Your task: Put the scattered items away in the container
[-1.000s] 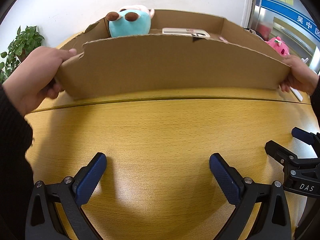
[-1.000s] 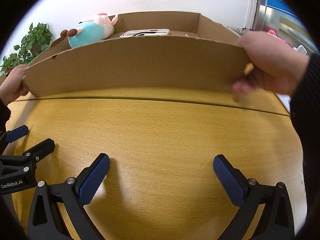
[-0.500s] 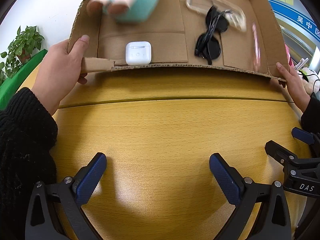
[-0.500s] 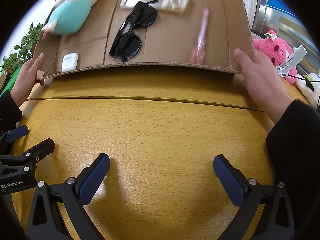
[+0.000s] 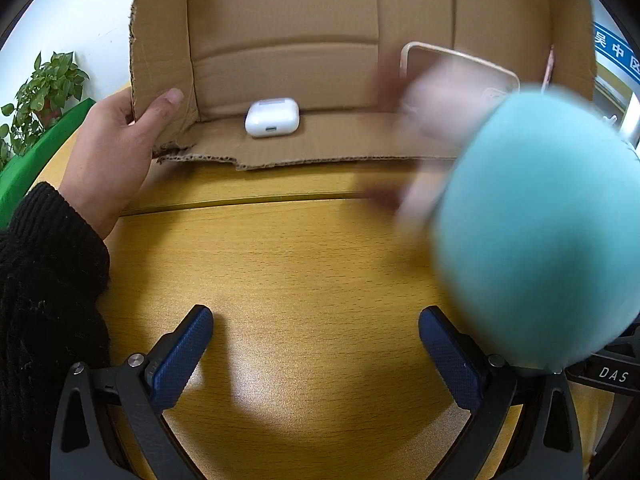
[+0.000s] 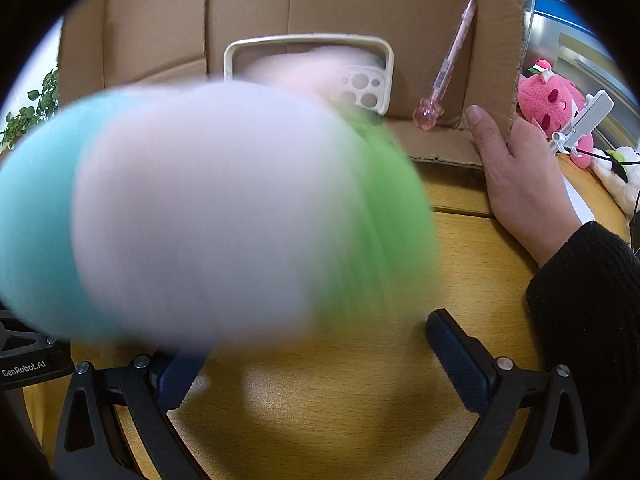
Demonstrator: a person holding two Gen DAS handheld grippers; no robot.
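Close ahead — blurred plush toy [image 6: 208,216], box [image 5: 288,32] behind

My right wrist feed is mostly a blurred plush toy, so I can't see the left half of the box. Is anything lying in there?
Observer: Yes. The left wrist view shows a white earbud case lying inside the cardboard box, close to its torn front edge.
Operator: Is anyone holding that side of the box?
Observer: A hand grips the box's left wall, with the thumb inside.
Operator: And the left gripper?
Observer: The left gripper is open over the table, with nothing between its fingers.
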